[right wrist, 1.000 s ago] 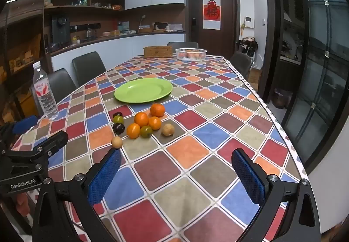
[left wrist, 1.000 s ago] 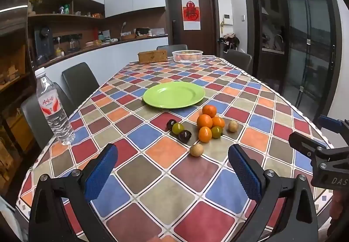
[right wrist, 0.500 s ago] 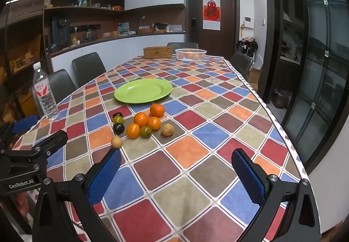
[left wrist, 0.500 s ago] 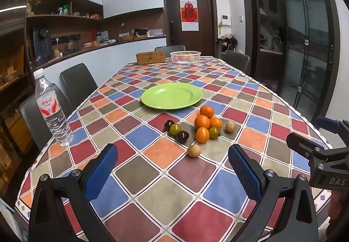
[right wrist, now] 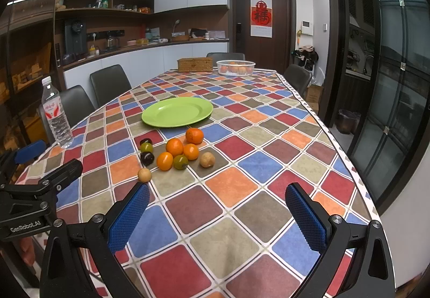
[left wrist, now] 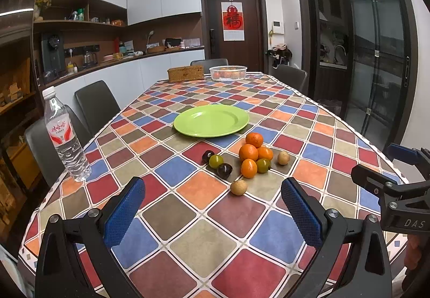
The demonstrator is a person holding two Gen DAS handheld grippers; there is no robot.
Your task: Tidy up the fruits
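Sitting loose on the checkered tablecloth [left wrist: 188, 241] just before the empty green plate [left wrist: 211, 120], the fruit cluster [left wrist: 248, 159] mixes oranges, dark plums, green fruits and two tan ones. Left gripper [left wrist: 212, 206] and right gripper [right wrist: 217, 212] hover near it, fingers spread wide, holding nothing.

Water bottle [left wrist: 65, 136] at table edge; wicker box [left wrist: 185, 73] at far end.

L gripper [left wrist: 212, 206] hovering low over near edge of surface, jaws spread wide, nothing btwn blue pads [left wrist: 124, 213]. R gripper [right wrist: 217, 214] doing same alongside, jaws wide apart, pads [right wrist: 305, 220] bare. Both pointing fwd, roughly level, side by side, not touching each other.
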